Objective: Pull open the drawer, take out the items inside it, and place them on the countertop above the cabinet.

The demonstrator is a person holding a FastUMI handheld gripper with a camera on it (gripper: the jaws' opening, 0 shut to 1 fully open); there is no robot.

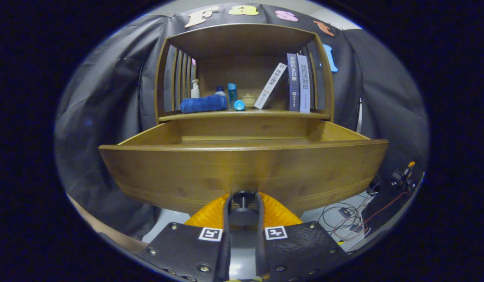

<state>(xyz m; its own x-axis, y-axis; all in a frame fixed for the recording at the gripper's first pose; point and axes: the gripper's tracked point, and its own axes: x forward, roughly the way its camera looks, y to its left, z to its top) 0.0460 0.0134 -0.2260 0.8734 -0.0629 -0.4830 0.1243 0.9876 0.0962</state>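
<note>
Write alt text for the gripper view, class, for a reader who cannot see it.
The hand-held gripper is shut on the knob of a wooden drawer that is pulled open. Above it, a shelf holds a blue towel, bottles and three books.

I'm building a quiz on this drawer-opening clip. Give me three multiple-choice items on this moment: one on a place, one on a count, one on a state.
1. Where does the blue towel lie?
A. In the drawer
B. On the countertop, beside the pump bottle
C. On the floor

2. How many books stand on the countertop?
A. One
B. Three
C. Five

3. What state is the drawer in?
A. Pulled open
B. Fully closed
C. Removed from the cabinet

Key: 1 B, the towel rests on the shelf just in front of the pump bottle. 2 B, one leaning and two upright. 3 A, its front stands out toward the gripper, whose fingers flank the knob.
</note>
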